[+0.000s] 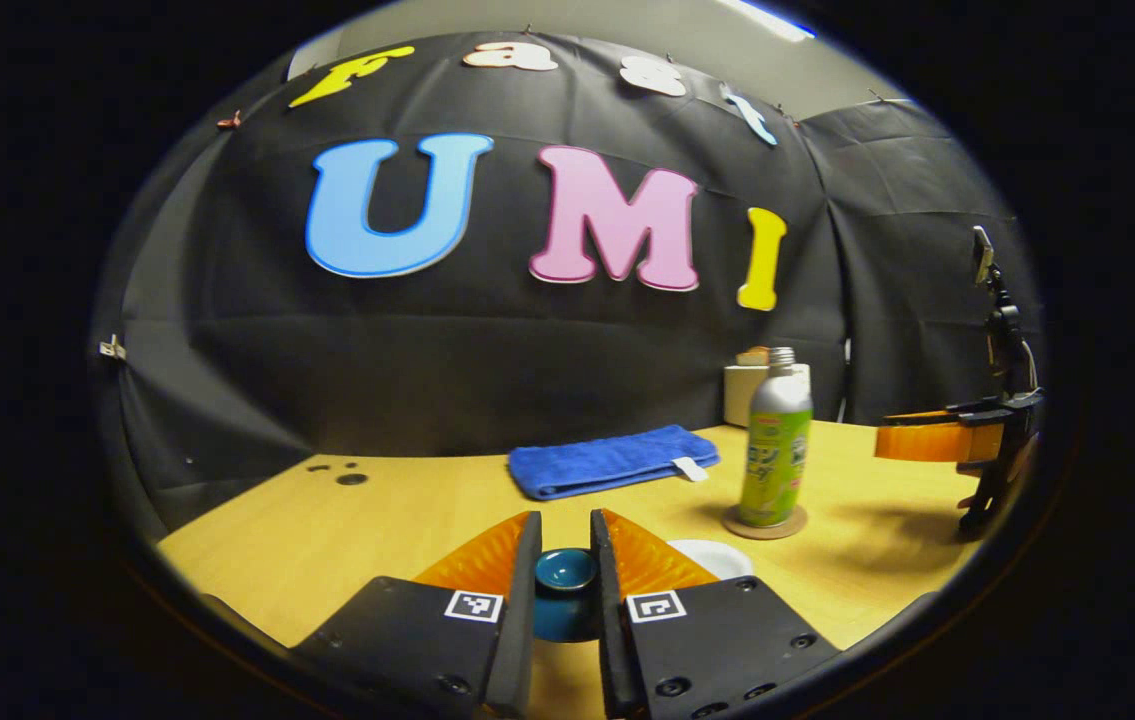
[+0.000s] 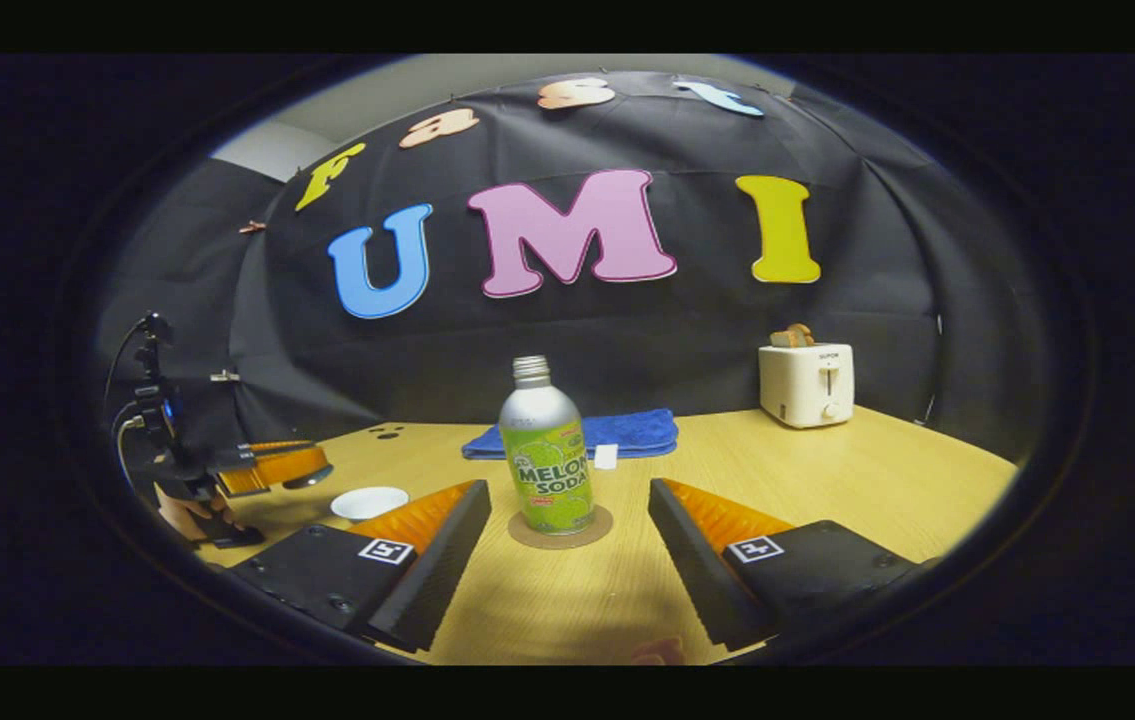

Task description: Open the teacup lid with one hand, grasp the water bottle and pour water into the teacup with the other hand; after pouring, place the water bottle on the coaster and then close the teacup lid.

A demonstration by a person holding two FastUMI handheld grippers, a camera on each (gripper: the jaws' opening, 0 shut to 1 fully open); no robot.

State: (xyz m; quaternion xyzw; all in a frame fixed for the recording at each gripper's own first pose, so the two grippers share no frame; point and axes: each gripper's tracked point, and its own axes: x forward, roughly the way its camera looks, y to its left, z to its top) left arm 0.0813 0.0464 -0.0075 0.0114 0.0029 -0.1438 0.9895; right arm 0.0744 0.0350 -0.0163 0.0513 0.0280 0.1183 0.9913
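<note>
The water bottle (image 2: 547, 460) already stands on its coaster (image 2: 560, 527), dead ahead at twelve o'clock of the right gripper (image 2: 567, 555), whose fingers are spread wide and empty. The left gripper (image 1: 565, 585) pinches a blue lid (image 1: 565, 570) narrowly (teacup (image 2: 369, 502) likely the white rim at its one o'clock) — closing remains: lower, centre, release.

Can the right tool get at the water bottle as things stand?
Probably yes. The right tool is open and lined up on the water bottle, which stands upright on its coaster with bare table between them and nothing in the path.
</note>
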